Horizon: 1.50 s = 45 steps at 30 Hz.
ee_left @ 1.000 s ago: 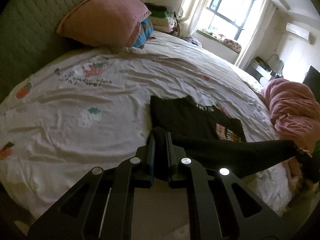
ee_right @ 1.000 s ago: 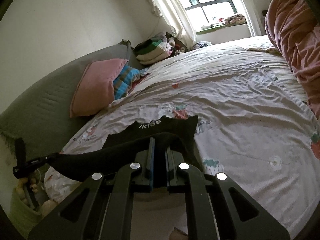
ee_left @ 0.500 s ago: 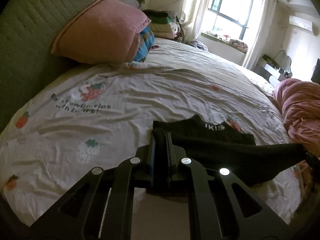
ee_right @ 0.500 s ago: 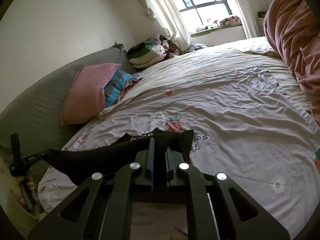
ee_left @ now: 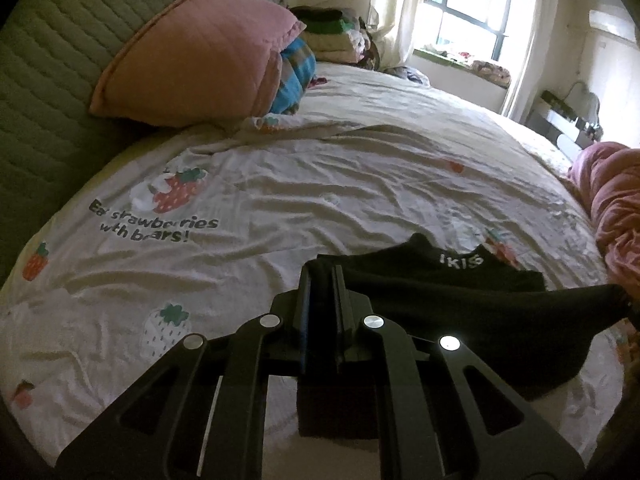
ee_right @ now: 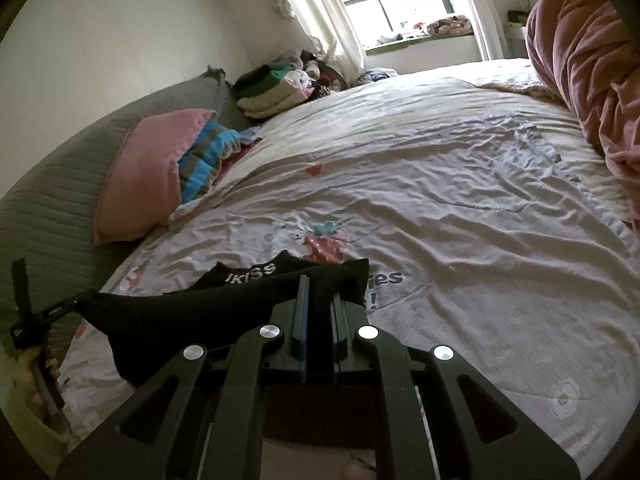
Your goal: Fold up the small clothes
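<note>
A small black garment (ee_left: 460, 308) with white lettering at its collar lies on the strawberry-print bedsheet (ee_left: 280, 200). Its near edge is lifted and stretched between my two grippers. My left gripper (ee_left: 320, 280) is shut on one corner of that edge. In the right wrist view my right gripper (ee_right: 320, 284) is shut on the other corner of the black garment (ee_right: 192, 312). The lifted edge hangs over the rest of the cloth, and only the collar part shows beyond it. At the far left of the right wrist view, the left gripper (ee_right: 76, 304) shows with a hand below it.
A pink pillow (ee_left: 200, 56) and a blue striped cloth (ee_left: 294, 72) lean on the grey headboard (ee_left: 44, 64). Folded clothes (ee_right: 272, 92) are stacked at the bed's far corner by the window. A pink duvet (ee_right: 584, 68) is heaped along the bed's right side.
Both grippers have carried the garment's lifted edge forward over the cloth toward the collar. The printed front, visible a second ago, is now covered by the black fold.
</note>
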Each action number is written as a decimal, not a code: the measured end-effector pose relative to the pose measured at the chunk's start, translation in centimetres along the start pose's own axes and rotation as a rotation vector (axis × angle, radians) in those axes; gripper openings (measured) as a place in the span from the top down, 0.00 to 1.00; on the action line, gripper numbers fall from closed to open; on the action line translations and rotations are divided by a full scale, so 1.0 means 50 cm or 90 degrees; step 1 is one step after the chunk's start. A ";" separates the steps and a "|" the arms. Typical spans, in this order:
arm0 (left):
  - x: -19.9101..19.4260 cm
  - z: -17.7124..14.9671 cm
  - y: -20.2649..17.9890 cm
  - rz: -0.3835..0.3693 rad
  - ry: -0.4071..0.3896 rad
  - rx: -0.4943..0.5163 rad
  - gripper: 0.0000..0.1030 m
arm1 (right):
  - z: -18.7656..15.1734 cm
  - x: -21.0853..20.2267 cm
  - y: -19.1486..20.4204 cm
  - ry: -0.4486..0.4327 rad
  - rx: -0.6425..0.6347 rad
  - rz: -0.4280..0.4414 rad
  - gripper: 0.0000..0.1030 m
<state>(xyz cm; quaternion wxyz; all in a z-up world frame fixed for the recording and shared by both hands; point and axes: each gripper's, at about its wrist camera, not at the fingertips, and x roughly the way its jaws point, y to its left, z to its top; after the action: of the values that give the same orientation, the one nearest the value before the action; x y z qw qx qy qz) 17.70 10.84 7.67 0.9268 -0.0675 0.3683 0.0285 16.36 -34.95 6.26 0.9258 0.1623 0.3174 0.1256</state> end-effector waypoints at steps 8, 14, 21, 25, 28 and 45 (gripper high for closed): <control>0.067 -0.001 -0.004 0.010 0.022 0.010 0.96 | -0.006 0.076 -0.013 0.027 -0.002 -0.042 0.93; 0.111 -0.002 -0.003 0.027 0.032 0.006 0.95 | -0.019 0.124 -0.021 0.045 -0.005 -0.073 0.93; 0.132 -0.009 0.030 0.046 0.036 -0.024 0.96 | -0.032 0.156 -0.023 0.063 -0.021 -0.107 0.82; 0.114 -0.031 0.025 0.027 0.031 -0.016 0.95 | -0.034 0.130 -0.020 0.025 -0.037 -0.148 0.53; 0.096 -0.051 0.013 0.009 0.026 0.000 0.90 | -0.041 0.089 -0.009 -0.008 -0.064 -0.154 0.53; 0.155 -0.172 -0.113 0.020 0.088 0.127 0.90 | -0.174 0.195 0.114 0.193 -0.257 -0.129 0.76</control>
<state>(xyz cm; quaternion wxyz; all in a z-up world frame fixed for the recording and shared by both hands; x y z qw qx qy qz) 18.06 4.03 -3.26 0.9007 0.0292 0.4335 0.0018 17.66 -24.54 -3.39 0.8892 -0.0786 0.4356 0.1156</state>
